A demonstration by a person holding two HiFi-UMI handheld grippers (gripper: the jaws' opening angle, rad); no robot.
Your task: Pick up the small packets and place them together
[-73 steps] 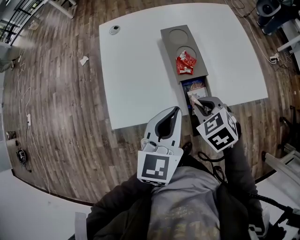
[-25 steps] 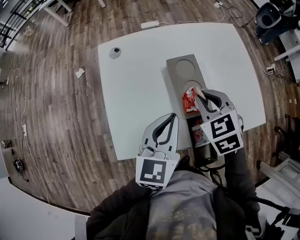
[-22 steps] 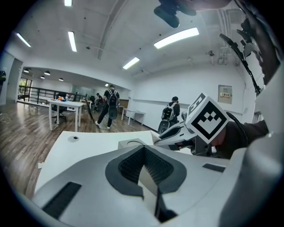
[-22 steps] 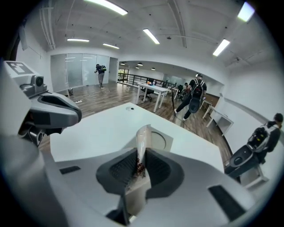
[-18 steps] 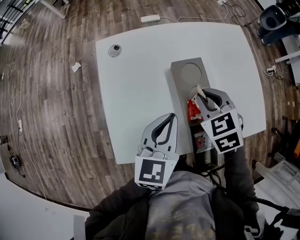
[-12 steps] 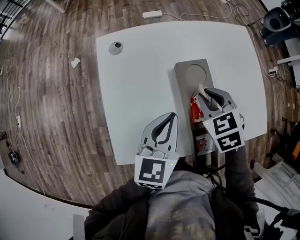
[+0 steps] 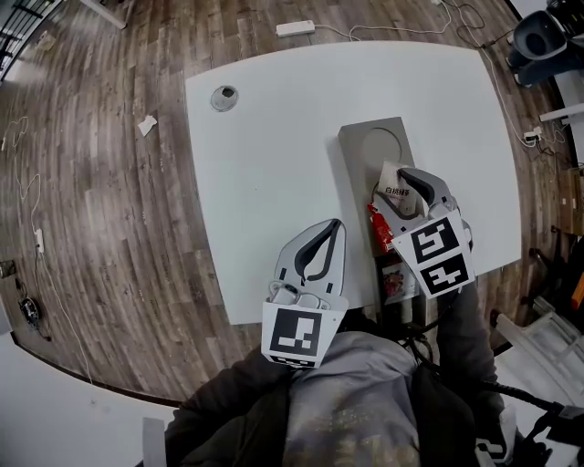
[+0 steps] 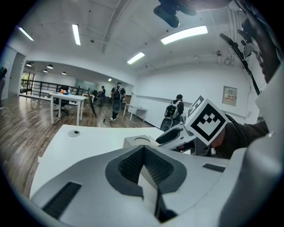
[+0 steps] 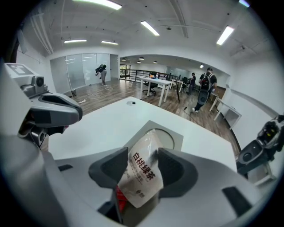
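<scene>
White plastic shells form both tongs, each carrying one cube of black square markers. The left gripper point(image 7: 333, 228) is clenched on nothing, its ribbed pads meeting over the near edge of the white table point(image 7: 274, 164). Beside it, below the right gripper point(image 9: 142, 165), a small compartment point(image 7: 399, 281) holds colourful packets too blurred to count. The right gripper's jaws have just been opening and now stand apart, released, with one white packet point(image 9: 141, 174) lying loose between them. Its face carries four dark characters, 白桃绿茶, above smaller print too fine to read. This packet lies in the nearer part of the one grey tray point(image 7: 358, 137), on top of the red packets point(image 7: 377, 223), whose number cannot be told. The tray's farther round recess point(image 7: 383, 146) is bare. Beyond, one round cap point(image 7: 224, 96) sits in the tabletop, and one white power strip point(image 7: 295, 27) lies on the wooden floor point(image 7: 109, 201).
</scene>
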